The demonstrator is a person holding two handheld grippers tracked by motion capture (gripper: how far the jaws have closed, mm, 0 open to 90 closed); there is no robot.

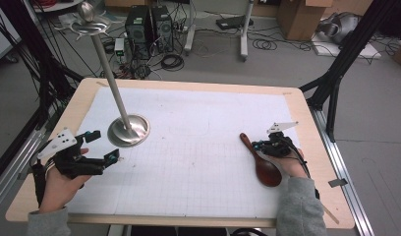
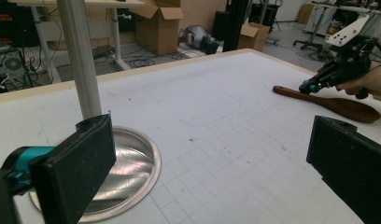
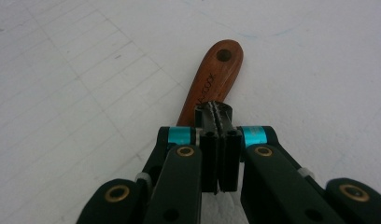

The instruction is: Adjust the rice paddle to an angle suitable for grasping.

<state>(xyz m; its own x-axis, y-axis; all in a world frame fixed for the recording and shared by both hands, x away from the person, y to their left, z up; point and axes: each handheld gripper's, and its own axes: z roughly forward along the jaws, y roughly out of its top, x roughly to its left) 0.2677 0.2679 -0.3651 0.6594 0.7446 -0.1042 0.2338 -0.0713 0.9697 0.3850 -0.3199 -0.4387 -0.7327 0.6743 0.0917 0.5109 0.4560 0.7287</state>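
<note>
Fingers on the right gripper (image 3: 216, 116) are pinched together with nothing between them, hovering over the wooden spoon's (image 1: 261, 162) handle on the bench (image 1: 188, 147). Left gripper (image 1: 98, 147) waits wide open near the metal stand (image 1: 128, 130). Looks like pre-grasp; next it needs to open up, then clamp the handle.

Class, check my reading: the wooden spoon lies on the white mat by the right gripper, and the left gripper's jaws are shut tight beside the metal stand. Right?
Not quite. The left gripper has its jaws wide open, as the left gripper view shows. The wooden spoon does lie by the right gripper, and the metal stand is beside the left.
</note>
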